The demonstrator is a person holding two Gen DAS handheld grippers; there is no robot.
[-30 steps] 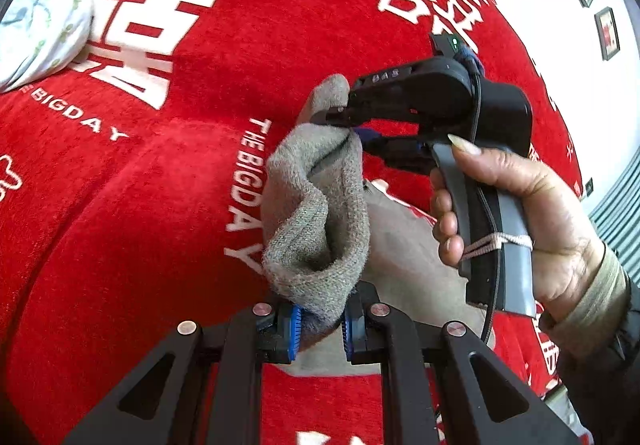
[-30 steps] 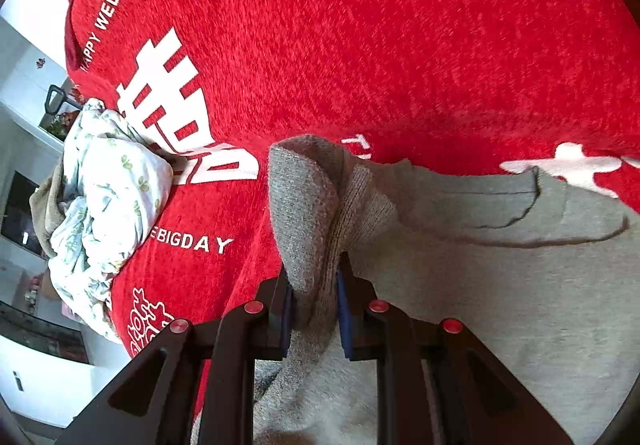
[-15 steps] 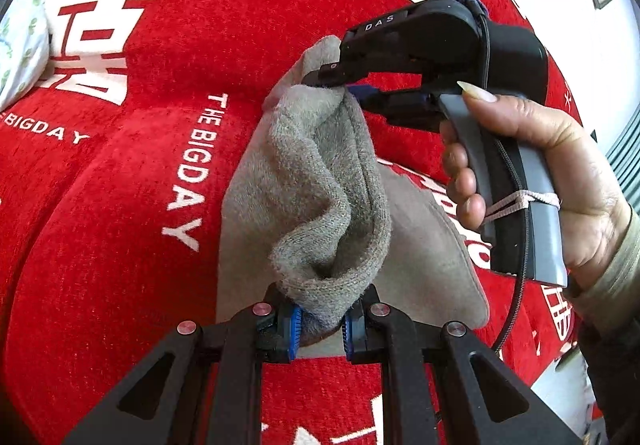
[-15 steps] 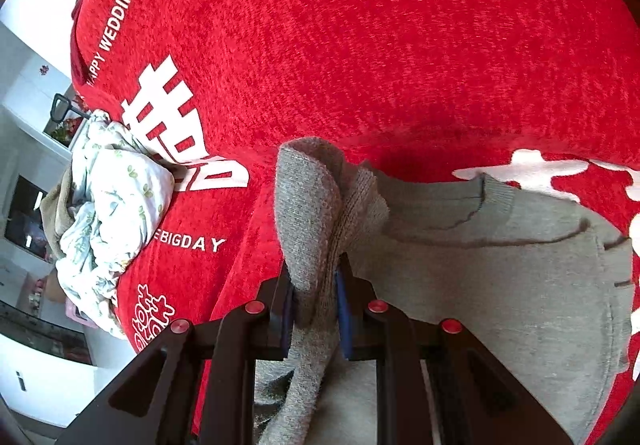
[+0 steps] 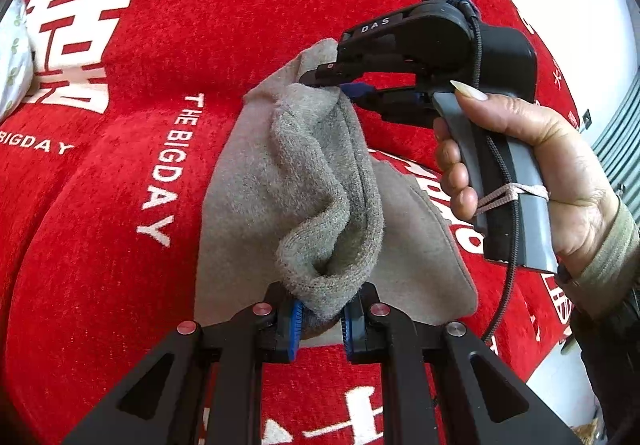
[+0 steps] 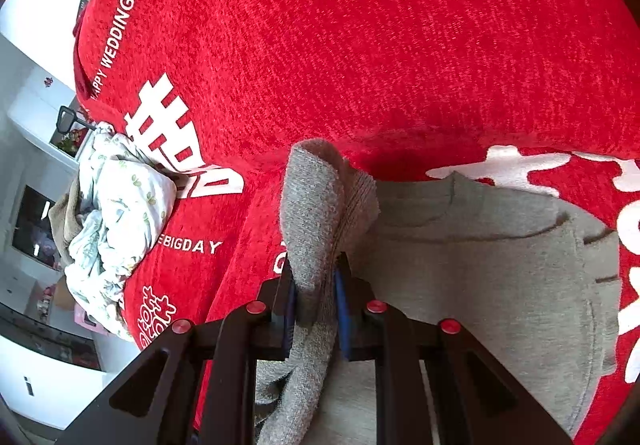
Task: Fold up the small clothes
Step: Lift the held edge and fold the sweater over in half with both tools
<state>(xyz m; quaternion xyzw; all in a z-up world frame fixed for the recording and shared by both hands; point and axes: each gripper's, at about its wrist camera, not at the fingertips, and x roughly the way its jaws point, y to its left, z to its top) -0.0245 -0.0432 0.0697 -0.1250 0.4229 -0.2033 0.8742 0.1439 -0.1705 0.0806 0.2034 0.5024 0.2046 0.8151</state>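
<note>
Over the red bed cover [image 5: 120, 285], both claws are clamping the grey garment's [image 5: 304, 181] edge mid-fold; next: lay it flat.

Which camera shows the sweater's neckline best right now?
The right wrist view: the gray sweater lies spread there with its neckline visible. The left wrist view shows only a bunched fold pinched between both grippers' jaws.

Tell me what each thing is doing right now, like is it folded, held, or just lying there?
Grey sweater: partly lifted, one edge bunched up and pinched at two spots, the rest lying flat.
Left gripper: shut on the grey sweater's edge.
Right gripper: shut on the grey sweater's edge.
Floral clothes: crumpled in a pile, not folded.
Red blanket: spread out under everything.
</note>
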